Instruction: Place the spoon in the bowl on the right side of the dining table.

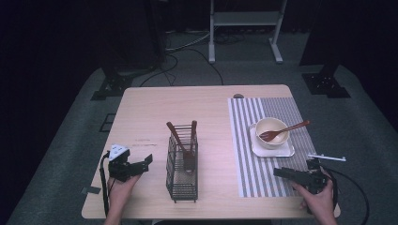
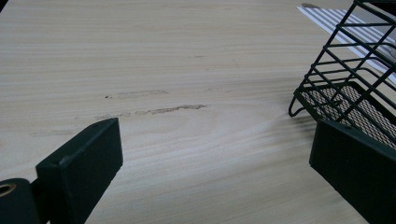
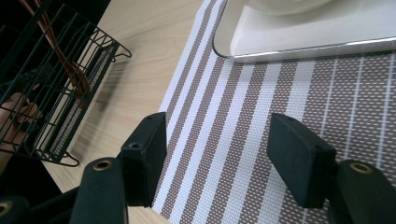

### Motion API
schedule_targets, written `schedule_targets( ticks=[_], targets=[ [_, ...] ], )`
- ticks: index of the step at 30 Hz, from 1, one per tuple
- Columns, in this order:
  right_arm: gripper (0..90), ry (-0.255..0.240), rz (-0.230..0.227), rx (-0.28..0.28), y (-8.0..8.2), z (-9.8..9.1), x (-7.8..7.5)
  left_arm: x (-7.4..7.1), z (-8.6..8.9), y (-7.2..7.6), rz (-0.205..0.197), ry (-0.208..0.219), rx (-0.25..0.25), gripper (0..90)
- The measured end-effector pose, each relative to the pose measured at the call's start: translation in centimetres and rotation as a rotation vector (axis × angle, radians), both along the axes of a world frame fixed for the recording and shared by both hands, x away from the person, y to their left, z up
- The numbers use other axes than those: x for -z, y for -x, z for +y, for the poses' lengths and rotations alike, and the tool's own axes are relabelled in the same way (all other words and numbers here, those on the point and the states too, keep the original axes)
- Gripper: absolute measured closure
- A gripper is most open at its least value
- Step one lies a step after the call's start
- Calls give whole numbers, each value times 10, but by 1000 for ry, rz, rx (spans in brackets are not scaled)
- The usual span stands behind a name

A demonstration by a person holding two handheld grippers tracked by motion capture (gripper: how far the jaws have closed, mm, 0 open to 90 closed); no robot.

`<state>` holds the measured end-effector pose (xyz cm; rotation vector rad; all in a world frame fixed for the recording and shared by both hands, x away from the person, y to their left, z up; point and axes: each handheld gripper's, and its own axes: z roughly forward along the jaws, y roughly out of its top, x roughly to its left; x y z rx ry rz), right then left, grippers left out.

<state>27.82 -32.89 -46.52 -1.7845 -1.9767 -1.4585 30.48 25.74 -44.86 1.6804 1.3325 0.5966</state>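
A black wire basket (image 1: 182, 173) stands at the middle of the wooden table (image 1: 150, 112), with wooden utensils (image 1: 183, 138) leaning in it. On a striped placemat (image 1: 277, 110) at the right, a cream bowl (image 1: 271, 129) sits on a white square plate (image 1: 281, 151), and a wooden utensil (image 1: 288, 130) rests across the bowl. My left gripper (image 1: 146, 164) is open just left of the basket (image 2: 345, 70), over bare wood, its jaws (image 2: 215, 163) holding nothing. My right gripper (image 1: 278, 172) stands open over the placemat (image 3: 243, 107), in front of the plate (image 3: 308, 32), with nothing between its fingers (image 3: 219, 158).
A small dark round spot (image 1: 238, 96) lies at the table's far edge. Beyond the table stand a white metal frame (image 1: 244, 28) and cables on the grey floor. The basket (image 3: 51, 93) shows at the left of the right gripper view, with a hand behind it.
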Motion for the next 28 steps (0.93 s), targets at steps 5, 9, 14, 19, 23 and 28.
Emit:
schedule_targets(
  ticks=[5, 9, 14, 19, 23, 28],
  targets=[
    [367, 4, -2, -8, 2, 4, 0, 0, 0, 0, -1, -1, 1, 18],
    [365, -1, -2, -16, 2, 7, 0, 0, 0, 0, 0, 1, 0, 18],
    [363, 4, -4, -31, 4, 13, 2, 0, 0, 0, 0, 0, 1, 18],
    [363, -1, -6, -46, 6, 18, 3, 0, 0, 0, 1, 2, 0, 18],
    [363, -8, -9, -56, 8, 22, 5, 0, 1, 0, 1, 3, 0, 18],
    [363, -30, -46, -30, 17, 26, 10, 0, 0, -1, -3, 8, -2, 18]
  ],
)
